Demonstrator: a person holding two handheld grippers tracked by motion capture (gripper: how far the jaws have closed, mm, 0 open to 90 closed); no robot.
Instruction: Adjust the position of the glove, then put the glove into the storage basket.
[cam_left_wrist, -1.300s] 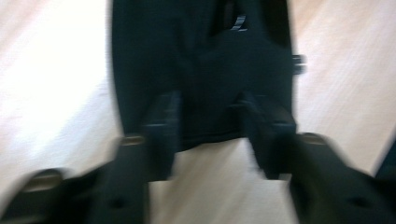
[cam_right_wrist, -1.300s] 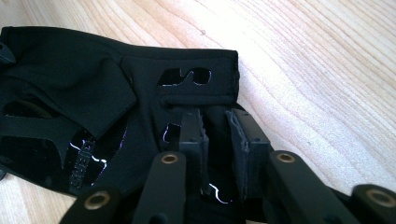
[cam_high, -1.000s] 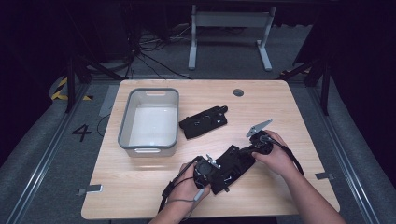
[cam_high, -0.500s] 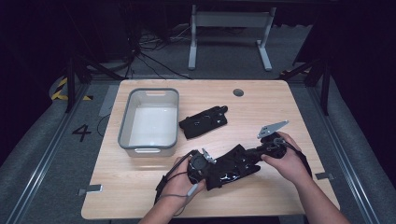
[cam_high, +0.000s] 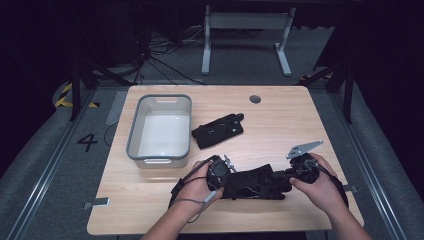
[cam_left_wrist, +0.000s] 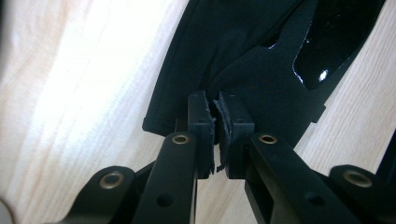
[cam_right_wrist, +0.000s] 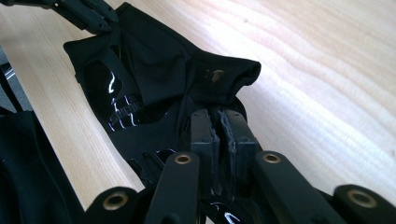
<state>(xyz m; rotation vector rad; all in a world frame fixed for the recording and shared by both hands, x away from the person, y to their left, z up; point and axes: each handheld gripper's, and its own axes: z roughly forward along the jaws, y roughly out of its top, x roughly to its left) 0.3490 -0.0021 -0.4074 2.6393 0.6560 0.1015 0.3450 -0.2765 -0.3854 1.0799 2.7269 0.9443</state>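
Low centre of the high view: we hold a black glove (cam_high: 255, 182) stretched between both tongs, left tongs (cam_left_wrist: 215, 122) clamped on its cuff hem, right tongs (cam_right_wrist: 219, 130) clamped on the opposite end. Light, limp fabric with glossy patches; edges grip best. Second glove (cam_high: 218, 130) mid-surface (cam_high: 280, 120), grey bin (cam_high: 159, 125) beyond.

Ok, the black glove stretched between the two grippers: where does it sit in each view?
High view: the held glove lies low centre, between both hands.
Left gripper view: upper centre and right, its hem pinched in the shut jaws.
Right gripper view: centre-left, bunched edge in the shut jaws.
Shared landmark: the wooden table under it.
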